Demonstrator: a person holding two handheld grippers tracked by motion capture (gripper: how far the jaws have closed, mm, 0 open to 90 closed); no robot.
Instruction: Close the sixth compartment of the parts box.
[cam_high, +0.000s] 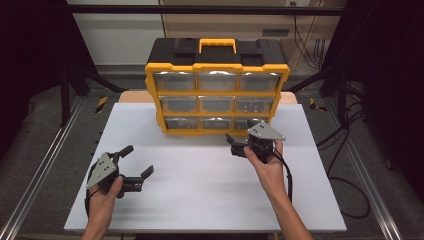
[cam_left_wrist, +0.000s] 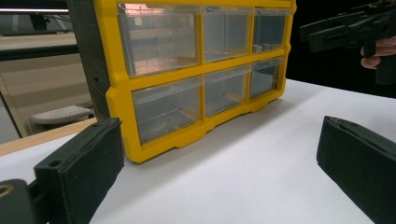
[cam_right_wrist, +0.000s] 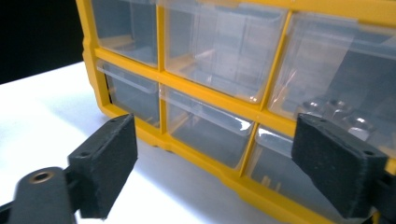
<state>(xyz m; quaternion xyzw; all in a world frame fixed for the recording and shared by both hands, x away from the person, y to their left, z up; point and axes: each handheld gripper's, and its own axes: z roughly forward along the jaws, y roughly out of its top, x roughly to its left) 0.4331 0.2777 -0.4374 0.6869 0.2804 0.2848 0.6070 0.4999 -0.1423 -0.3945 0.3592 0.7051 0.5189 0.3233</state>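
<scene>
A yellow-framed plastic organiser of nine clear drawers (cam_high: 217, 95) stands at the far middle of the flat white table top (cam_high: 200, 190), the right gripper (cam_high: 239, 146) just before its lower right drawers, the left gripper (cam_high: 136, 167) well apart at the near left

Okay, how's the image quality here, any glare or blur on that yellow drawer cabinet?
High view: sharp, surroundings dark, bright glare strips on the top drawers of the drawer cabinet. Left gripper view: cabinet crisp, a reddish reflection in its top-left drawer, the near fingers slightly soft. Right gripper view: drawers hazy with reflections, the fingers close and a bit soft.
</scene>
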